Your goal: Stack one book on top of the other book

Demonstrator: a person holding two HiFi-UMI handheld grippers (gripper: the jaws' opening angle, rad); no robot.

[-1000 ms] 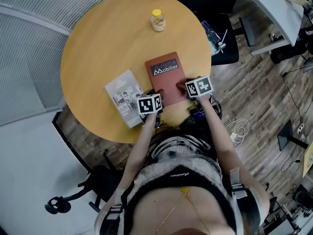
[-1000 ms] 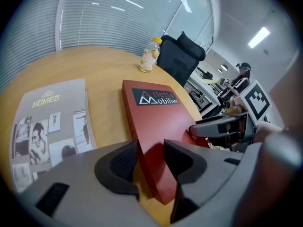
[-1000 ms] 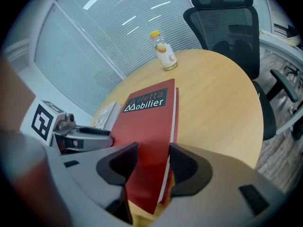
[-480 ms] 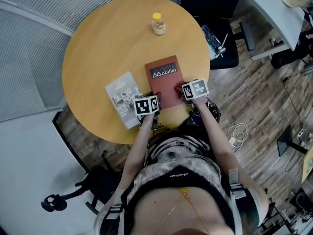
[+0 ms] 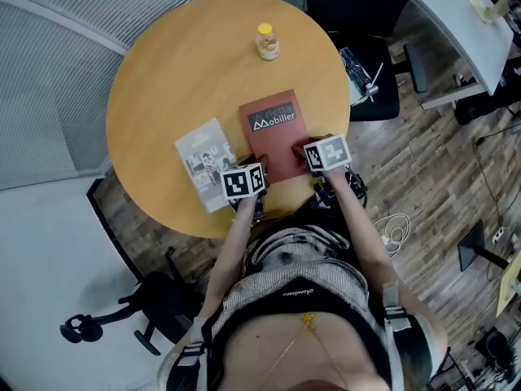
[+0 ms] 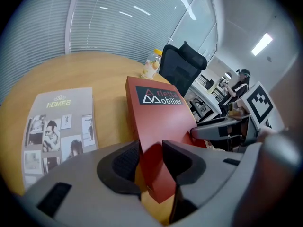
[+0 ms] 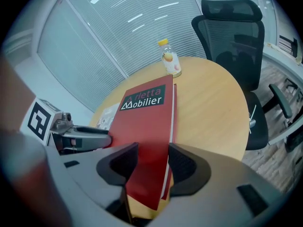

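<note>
Step in hand: pick-up of the red book (image 5: pixel 273 129), which lies toward 5 o'clock on the round table (image 5: pixel 163 80).
- Its near-left corner is taken between the jaws of the left gripper (image 6: pixel 151 160). They are set wide and have just been closing onto it.
- Its near-right corner is pinched by the right gripper (image 7: pixel 152 162), with the pads seemingly pressed on both sides.

Next, as judged: the book is to be lifted level, carried toward 9 o'clock and squared over the grey book (image 5: pixel 199 163).

Counted: two books, two grippers, one bottle (image 5: pixel 266 41) at 12 o'clock.
</note>
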